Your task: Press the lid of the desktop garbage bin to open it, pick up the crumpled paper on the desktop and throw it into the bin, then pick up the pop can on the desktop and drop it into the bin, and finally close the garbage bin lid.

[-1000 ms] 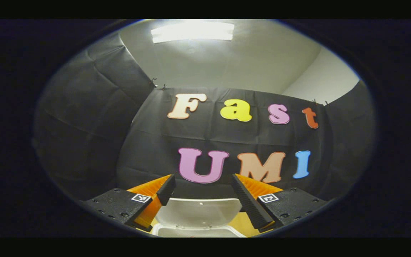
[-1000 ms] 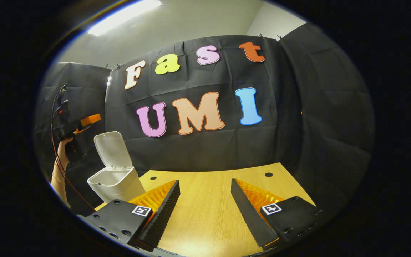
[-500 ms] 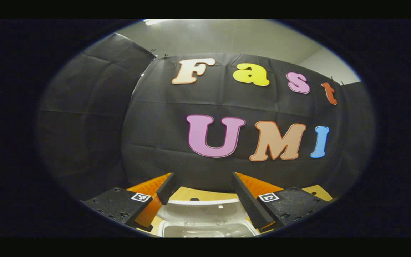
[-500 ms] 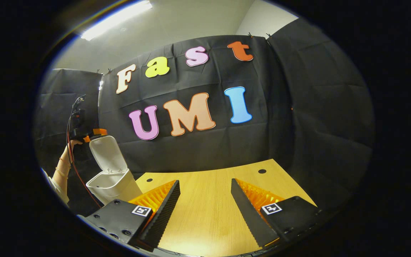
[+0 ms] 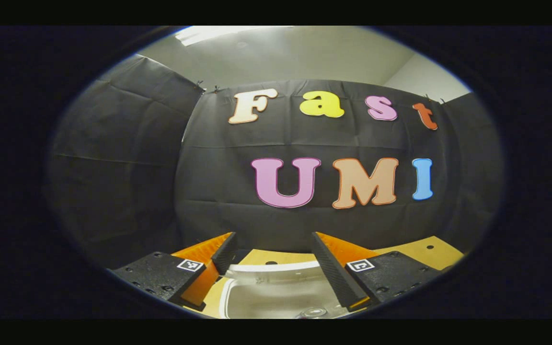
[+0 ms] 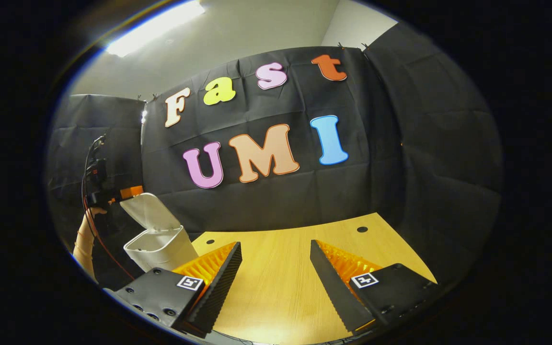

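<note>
Left hand-held gripper (image 5: 272, 249) above the small white plastic desktop bin (image 6: 160, 246), fingers spread wide and released, nothing between them. Seen in the right gripper view at the far left (image 6: 130, 191), just at the top edge of the white hinged lid (image 6: 150, 211); touching or only near, cannot tell. A hand (image 6: 95, 211) and forearm under it, with red and black cables hanging alongside. Lid tilted forward over the bin's open mouth, partway down, still attached at the rear hinge. In the left gripper view, lid (image 5: 276, 273) lying between and below the two fingers, with the bin's interior underneath and something round and shiny (image 5: 313, 313) at the lower edge, too cut off to name.

Right hand-held gripper (image 6: 275, 268) well apart from the bin, over the pale wooden worktop (image 6: 276, 287), fingers parted and released, gripping nothing. Bin standing at the worktop's left rear corner, near the black cloth wall (image 6: 281, 191). Two small dark holes in the worktop near its back edge.
</note>
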